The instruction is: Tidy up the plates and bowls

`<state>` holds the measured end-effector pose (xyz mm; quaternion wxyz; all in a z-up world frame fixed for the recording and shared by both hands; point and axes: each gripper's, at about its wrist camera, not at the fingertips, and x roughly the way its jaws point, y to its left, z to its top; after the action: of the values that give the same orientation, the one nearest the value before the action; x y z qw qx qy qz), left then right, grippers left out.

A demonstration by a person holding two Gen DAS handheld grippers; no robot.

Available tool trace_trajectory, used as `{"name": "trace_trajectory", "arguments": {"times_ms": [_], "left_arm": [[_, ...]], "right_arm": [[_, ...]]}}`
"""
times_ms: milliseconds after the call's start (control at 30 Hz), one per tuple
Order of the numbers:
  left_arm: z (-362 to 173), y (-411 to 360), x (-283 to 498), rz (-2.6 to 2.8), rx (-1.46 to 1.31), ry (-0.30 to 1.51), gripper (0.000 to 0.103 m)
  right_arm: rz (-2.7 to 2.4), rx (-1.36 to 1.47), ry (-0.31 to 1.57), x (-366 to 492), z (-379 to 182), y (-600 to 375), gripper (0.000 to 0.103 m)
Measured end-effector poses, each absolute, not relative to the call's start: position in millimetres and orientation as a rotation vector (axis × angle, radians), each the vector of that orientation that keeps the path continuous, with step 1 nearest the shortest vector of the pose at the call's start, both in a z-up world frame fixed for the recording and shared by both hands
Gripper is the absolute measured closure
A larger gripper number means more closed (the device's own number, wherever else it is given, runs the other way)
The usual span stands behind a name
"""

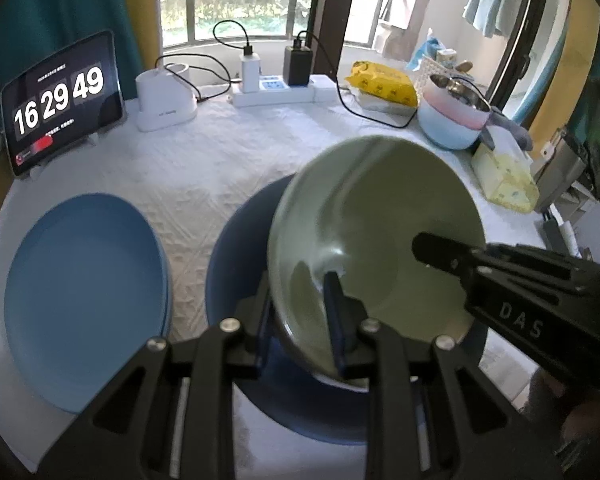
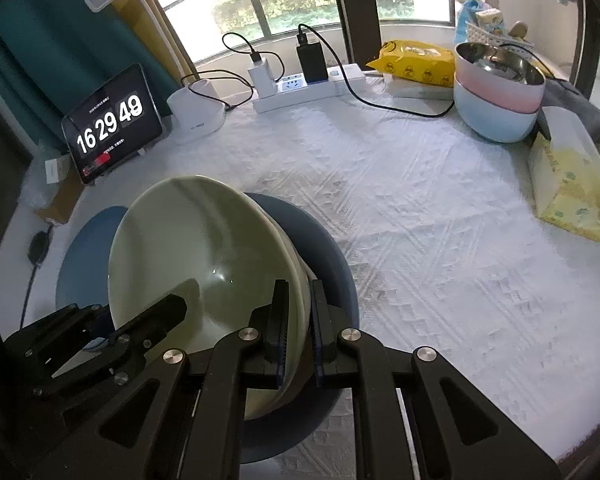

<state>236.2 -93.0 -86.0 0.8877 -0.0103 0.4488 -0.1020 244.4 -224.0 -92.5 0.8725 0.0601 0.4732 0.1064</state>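
Both claws are clamped on the green bowl [image 1: 372, 240]: the left claw [image 1: 300, 320] pinches its near rim at lower centre of the left view, the right claw [image 2: 298, 332] grips the opposite rim at lower centre of the right view. The bowl is tilted steeply, hanging over the dark blue bowl [image 1: 236, 272] w/ its low edge inside it. Risk: two rim pinches only, so if either slips or they pull apart, the bowl drops & chips. A blue plate [image 1: 84, 300] sits left on the worktop [image 2: 420, 208]; swinging wide could clip it.
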Motion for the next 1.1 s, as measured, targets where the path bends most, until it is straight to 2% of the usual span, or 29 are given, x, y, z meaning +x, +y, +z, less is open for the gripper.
{"name": "trace_trajectory", "arguments": {"times_ms": [800, 1100], "left_arm": [[-86.6, -87.7, 231.6, -0.212, -0.018, 0.911, 0.079], [-82.5, -85.5, 230.3, -0.219, -0.022, 0.902, 0.079]], "right_arm": [[0.143, -0.045, 0.946, 235.1, -94.1, -204.8, 0.090], [0.154, -0.039, 0.941, 235.2, -93.7, -203.6, 0.083]]}}
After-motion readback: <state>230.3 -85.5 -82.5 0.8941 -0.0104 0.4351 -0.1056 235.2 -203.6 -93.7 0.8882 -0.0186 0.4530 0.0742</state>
